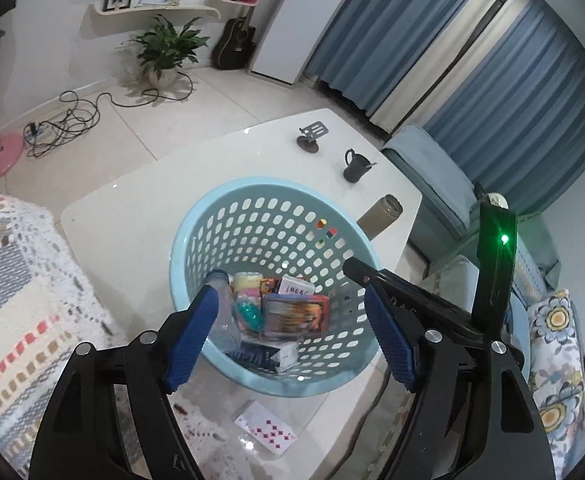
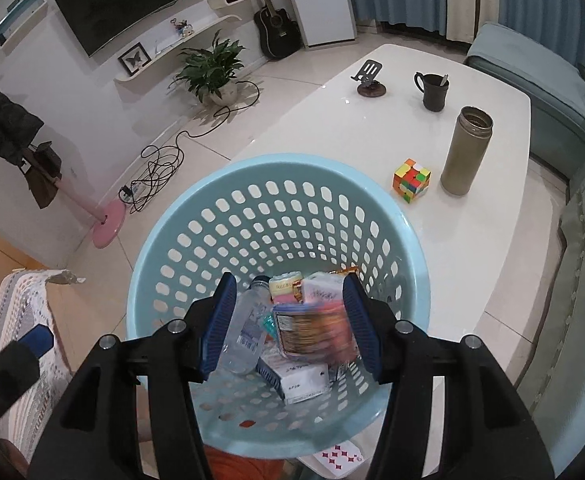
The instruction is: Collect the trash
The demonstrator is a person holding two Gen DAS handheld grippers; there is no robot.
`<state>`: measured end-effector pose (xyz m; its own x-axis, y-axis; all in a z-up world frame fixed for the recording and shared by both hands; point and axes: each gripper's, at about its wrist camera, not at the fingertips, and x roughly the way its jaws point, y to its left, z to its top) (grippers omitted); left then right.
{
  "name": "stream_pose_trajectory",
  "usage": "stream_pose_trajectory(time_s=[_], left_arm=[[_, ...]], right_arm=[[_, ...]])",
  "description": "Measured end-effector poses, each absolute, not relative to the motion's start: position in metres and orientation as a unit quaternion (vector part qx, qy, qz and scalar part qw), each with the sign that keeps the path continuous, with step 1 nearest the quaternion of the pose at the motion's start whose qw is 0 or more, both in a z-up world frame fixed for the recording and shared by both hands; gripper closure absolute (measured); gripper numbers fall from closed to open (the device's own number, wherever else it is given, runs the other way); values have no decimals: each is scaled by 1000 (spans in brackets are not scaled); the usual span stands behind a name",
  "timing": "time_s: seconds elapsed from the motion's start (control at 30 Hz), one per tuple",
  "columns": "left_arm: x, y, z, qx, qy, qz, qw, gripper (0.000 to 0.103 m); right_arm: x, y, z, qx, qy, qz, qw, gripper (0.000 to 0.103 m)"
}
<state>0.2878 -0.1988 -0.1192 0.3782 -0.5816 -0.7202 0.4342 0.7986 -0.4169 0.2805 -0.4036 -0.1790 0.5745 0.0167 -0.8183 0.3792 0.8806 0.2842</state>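
Note:
A light blue perforated basket (image 1: 252, 216) (image 2: 276, 200) stands on the white table (image 1: 140, 200) (image 2: 472, 240). Inside it lie a clear plastic bottle (image 1: 224, 312) (image 2: 244, 336), a blurred orange snack packet (image 1: 296, 314) (image 2: 312, 328), small boxes and wrappers. My left gripper (image 1: 292, 328) is open above the basket's near rim, empty. My right gripper (image 2: 288, 328) is open over the basket; the blurred snack packet sits between its fingers, seemingly loose. The right gripper's body shows in the left wrist view (image 1: 432, 304).
A playing card (image 1: 266, 430) (image 2: 340, 456) lies on the table by the basket's near side. A Rubik's cube (image 2: 411, 180), an olive flask (image 2: 466, 152), a dark mug (image 2: 434, 90) and a phone stand (image 2: 370, 80) stand farther back. Sofas flank the table.

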Motion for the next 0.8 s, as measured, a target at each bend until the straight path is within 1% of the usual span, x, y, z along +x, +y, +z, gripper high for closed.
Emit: stream_pose_trajectory(time_s=[0.17, 0.23, 0.4, 0.5, 0.6, 0.67, 0.8], left_arm=[[264, -180, -100, -62, 434, -299, 848, 29], [254, -173, -91, -58, 420, -294, 857, 27], [218, -141, -63, -41, 363, -269, 891, 21], [193, -121, -51, -23, 327, -245, 912, 20], [171, -103, -46, -12, 293, -217, 931, 15], [155, -90, -49, -4, 267, -182, 946, 14], [142, -73, -56, -10, 243, -140, 960, 11]], right_arm=[[268, -389, -160, 212, 441, -82, 868, 49], [258, -376, -145, 199, 430, -70, 878, 41], [230, -338, -105, 146, 391, -48, 908, 38], [209, -311, -84, 111, 358, -43, 926, 34], [188, -288, -71, 91, 323, -39, 941, 32], [174, -275, -66, 80, 299, -42, 950, 32], [158, -254, -62, 64, 268, -46, 960, 32]])
